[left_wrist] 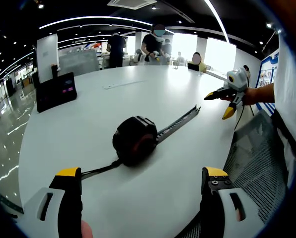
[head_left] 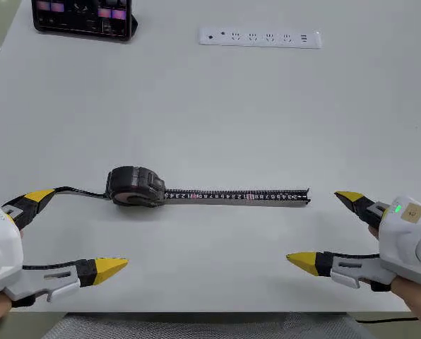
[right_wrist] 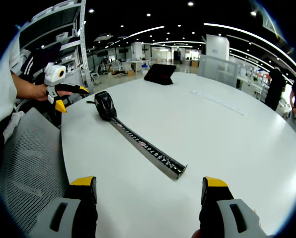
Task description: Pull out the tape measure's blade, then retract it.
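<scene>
Stretching across a wide white table (head_left: 196, 106) in the head view, the tape measure (head_left: 134, 186) is lying with its dark case to the left and its blade (head_left: 239, 195) running out to the right. Its long axis is lying level across the picture, with the hook end pointing toward the right gripper (head_left: 318, 227). A black strap (head_left: 80, 190) is trailing from the case toward the left gripper (head_left: 83, 228). Both grippers are hovering apart from the tape, jaws spread wide and holding nothing. A white power strip (head_left: 260, 37) and a dark tablet-like device (head_left: 83, 15) are sitting near the far edge. In the left gripper view the case is sitting just ahead, the blade pointing away toward the right gripper, and people are standing in a bright hall behind. In the right gripper view the blade's hooked end is lying nearest and the case farther off, with what may be shelving standing at the left.
</scene>
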Demonstrator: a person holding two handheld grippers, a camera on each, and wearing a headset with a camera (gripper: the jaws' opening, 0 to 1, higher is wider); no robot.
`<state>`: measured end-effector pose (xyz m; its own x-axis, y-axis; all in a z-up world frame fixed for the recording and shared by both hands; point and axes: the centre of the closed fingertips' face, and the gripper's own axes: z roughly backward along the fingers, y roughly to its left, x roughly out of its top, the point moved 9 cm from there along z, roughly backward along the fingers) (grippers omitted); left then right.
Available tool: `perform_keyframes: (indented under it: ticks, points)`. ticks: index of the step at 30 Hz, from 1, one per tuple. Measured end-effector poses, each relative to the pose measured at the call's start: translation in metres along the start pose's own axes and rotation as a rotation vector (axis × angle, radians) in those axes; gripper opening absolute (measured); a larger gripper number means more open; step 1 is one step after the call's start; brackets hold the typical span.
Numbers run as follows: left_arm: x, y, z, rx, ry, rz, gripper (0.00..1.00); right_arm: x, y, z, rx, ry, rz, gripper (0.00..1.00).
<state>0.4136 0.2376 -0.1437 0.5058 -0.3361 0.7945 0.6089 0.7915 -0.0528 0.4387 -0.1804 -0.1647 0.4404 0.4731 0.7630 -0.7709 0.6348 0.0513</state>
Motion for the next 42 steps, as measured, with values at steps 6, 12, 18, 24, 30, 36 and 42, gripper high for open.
perform_keyframes:
  ticks: [6,12,18,24,30,36,42]
  points:
    - [0.002,-0.001,0.001,0.001,-0.002,-0.001,0.99,0.0,-0.001,0.001,0.0,-0.002,0.0,0.86]
    - [0.005,-0.002,-0.002,0.0,-0.005,0.003,0.99,0.001,-0.001,0.0,0.001,-0.002,0.002,0.86]
    - [0.009,-0.005,-0.009,-0.007,-0.008,0.003,0.99,0.006,-0.008,-0.002,-0.003,-0.007,0.006,0.86]
    - [0.012,-0.006,-0.014,-0.008,-0.009,0.008,0.99,0.007,-0.013,-0.004,0.0,-0.005,0.012,0.86]
    - [0.015,-0.006,-0.019,-0.009,-0.011,0.02,0.99,0.008,-0.015,-0.007,0.005,0.0,0.017,0.86]
    - [0.017,-0.007,-0.027,0.003,-0.008,0.039,0.99,0.009,-0.016,-0.007,0.009,0.005,0.015,0.85]
    - [0.02,-0.01,-0.033,0.009,-0.008,0.053,0.99,0.011,-0.017,-0.007,0.016,0.005,0.016,0.83]
